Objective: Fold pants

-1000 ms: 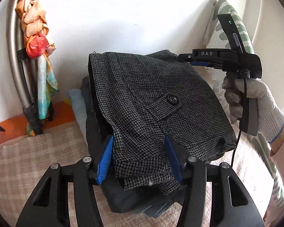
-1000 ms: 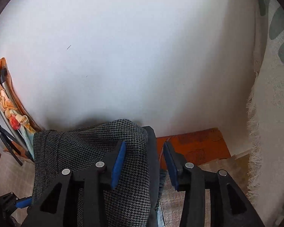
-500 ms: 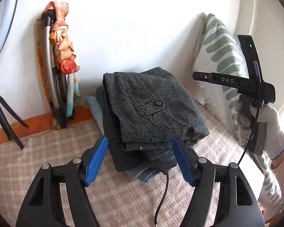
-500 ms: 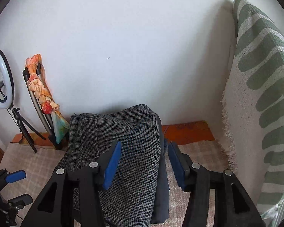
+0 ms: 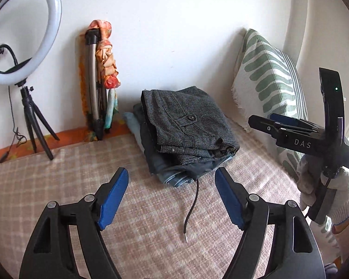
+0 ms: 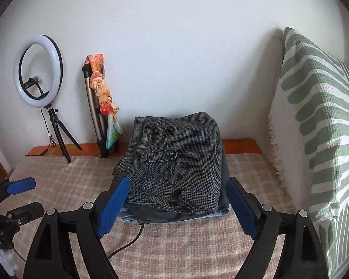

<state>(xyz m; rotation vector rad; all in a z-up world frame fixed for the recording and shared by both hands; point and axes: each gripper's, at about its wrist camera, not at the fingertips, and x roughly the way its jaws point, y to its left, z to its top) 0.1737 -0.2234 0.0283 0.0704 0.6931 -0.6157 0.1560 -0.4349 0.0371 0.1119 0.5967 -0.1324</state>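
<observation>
The grey houndstooth pants point(image 5: 186, 125) lie folded on top of a stack of dark and denim garments point(image 5: 174, 174) on the checked bed cover. They also show in the right wrist view point(image 6: 174, 162). My left gripper point(image 5: 172, 195) is open and empty, pulled back in front of the stack. My right gripper point(image 6: 176, 200) is open and empty, its fingers either side of the stack's near edge without touching. The right gripper also shows in the left wrist view point(image 5: 281, 123), and the left gripper shows at the left edge of the right wrist view point(image 6: 16, 197).
A green-striped cushion point(image 5: 267, 88) leans at the right. A ring light on a tripod point(image 5: 23, 53) and a scarf-wrapped folded stand point(image 5: 100, 81) stand against the white wall. A dark drawstring point(image 5: 193, 204) trails from the stack over the cover point(image 5: 58, 174).
Both grippers have let go of the grey pants and pulled back from the stack. The pants now rest on the pile. Both jaws opened wider.
</observation>
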